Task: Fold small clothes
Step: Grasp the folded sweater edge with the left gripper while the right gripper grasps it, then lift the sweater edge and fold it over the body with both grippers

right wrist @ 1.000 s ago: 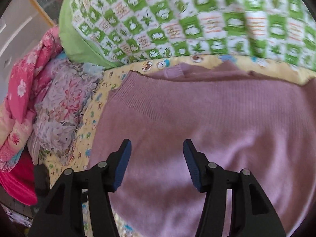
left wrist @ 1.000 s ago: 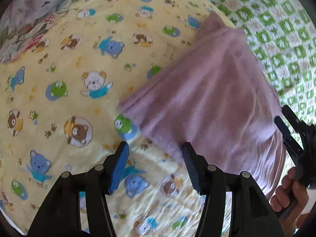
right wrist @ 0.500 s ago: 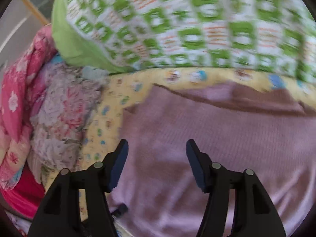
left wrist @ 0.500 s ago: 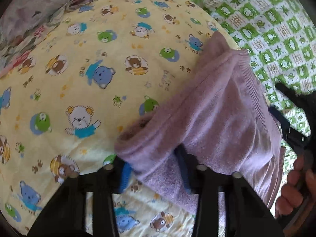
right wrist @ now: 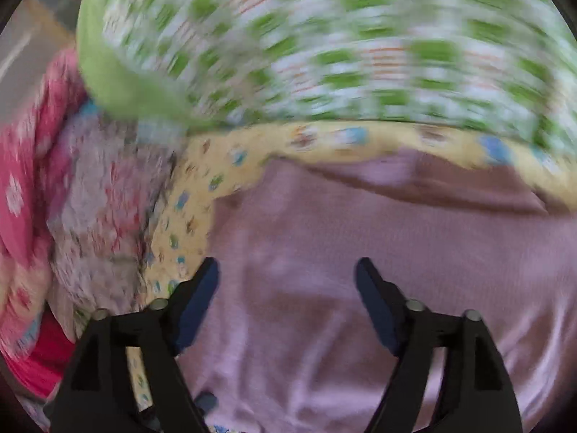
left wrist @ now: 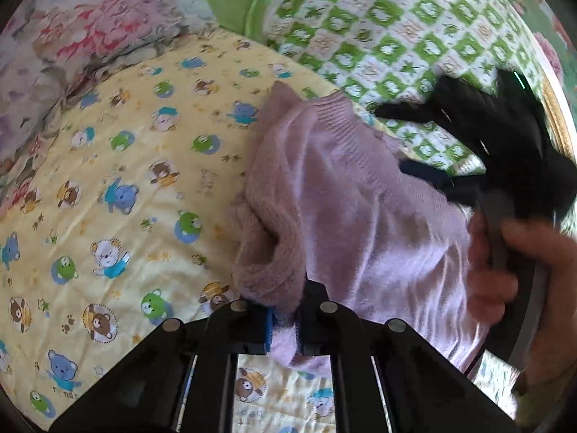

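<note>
A small mauve knit sweater (left wrist: 346, 195) lies on a yellow bear-print sheet (left wrist: 108, 187). My left gripper (left wrist: 283, 328) is shut on the sweater's near left edge, which bunches into a raised fold above the fingers. My right gripper (right wrist: 286, 306) is open and empty, held just above the sweater (right wrist: 360, 252); the right wrist view is blurred by motion. In the left wrist view the right gripper (left wrist: 414, 144) shows at the sweater's far right side, held by a hand (left wrist: 512, 270).
A green-and-white checked quilt (left wrist: 396, 29) lies behind the sweater and shows in the right wrist view (right wrist: 324, 43). A floral blanket (left wrist: 72, 43) lies at the far left, with pink bedding (right wrist: 25, 180) beyond it.
My left gripper closed on the sweater's near edge and pulled it up into a fold. My right gripper stayed open and moved quickly over the sweater, blurring its view.
</note>
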`<act>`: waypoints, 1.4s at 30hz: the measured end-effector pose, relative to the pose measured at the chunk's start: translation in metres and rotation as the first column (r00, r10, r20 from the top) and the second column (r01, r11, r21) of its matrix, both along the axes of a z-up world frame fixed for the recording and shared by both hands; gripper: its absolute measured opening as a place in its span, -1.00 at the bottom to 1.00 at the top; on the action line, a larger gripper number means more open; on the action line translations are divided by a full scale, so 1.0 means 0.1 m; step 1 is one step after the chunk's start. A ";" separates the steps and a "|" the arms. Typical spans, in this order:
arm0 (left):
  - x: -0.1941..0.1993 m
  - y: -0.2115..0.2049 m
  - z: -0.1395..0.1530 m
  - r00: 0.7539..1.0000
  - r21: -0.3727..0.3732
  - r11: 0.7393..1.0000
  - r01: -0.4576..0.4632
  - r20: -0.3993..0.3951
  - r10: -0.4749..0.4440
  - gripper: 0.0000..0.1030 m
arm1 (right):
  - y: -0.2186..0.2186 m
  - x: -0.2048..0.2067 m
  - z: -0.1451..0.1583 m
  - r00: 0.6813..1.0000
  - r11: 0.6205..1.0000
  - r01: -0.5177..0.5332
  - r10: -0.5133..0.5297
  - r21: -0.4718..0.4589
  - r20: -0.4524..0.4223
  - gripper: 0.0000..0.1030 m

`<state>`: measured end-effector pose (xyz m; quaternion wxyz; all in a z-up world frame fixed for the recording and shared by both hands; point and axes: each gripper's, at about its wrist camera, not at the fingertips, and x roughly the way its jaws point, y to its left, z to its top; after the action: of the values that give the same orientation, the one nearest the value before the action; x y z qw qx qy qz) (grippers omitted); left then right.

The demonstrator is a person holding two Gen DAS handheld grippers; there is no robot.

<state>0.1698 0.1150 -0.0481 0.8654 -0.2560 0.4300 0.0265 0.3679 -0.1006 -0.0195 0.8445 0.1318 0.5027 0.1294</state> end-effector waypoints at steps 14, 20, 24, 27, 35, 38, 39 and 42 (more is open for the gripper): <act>0.00 0.21 -0.24 0.998 -0.003 0.999 -0.034 -0.052 0.034 -0.88 | 0.72 0.40 -0.38 0.995 0.956 0.076 -0.092 -0.282 -0.047 -0.61; 0.01 -0.01 0.14 0.998 -0.024 0.998 0.059 0.031 -0.058 -0.88 | -0.14 0.07 0.07 0.988 0.986 0.149 -0.147 0.070 -0.038 -0.68; -0.03 -0.41 0.52 0.973 -0.023 0.979 0.204 0.119 -0.200 -0.88 | -0.84 -0.35 0.31 0.980 0.958 0.195 -0.199 0.212 -0.006 -0.68; -0.08 -0.86 0.68 0.931 -0.023 0.941 0.338 0.154 -0.331 -0.88 | -1.42 -0.73 0.38 0.967 0.936 0.240 -0.253 0.259 0.017 -0.68; -0.29 -2.20 0.62 0.753 0.059 0.768 0.638 0.165 -0.637 -0.88 | -2.48 -1.32 0.26 0.918 0.882 0.355 -0.392 0.311 0.062 -0.68; -0.28 -2.54 0.49 0.711 0.085 0.723 0.685 0.139 -0.690 -0.88 | -2.53 -1.36 0.25 0.923 0.908 0.330 -0.368 0.256 0.113 -0.68; -0.26 -2.62 0.45 0.703 0.090 0.714 0.694 0.129 -0.699 -0.88 | -2.56 -1.37 0.24 0.924 0.914 0.327 -0.363 0.239 0.124 -0.68; -0.20 -2.83 0.31 0.681 0.097 0.689 0.718 0.105 -0.724 -0.88 | -2.71 -1.41 0.22 0.919 0.913 0.321 -0.365 0.251 0.153 -0.68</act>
<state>0.1493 -0.1681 -0.0169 0.8387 -0.0467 0.4358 -0.3232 0.2274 -0.3721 0.0024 0.8794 0.2980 0.3683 0.0460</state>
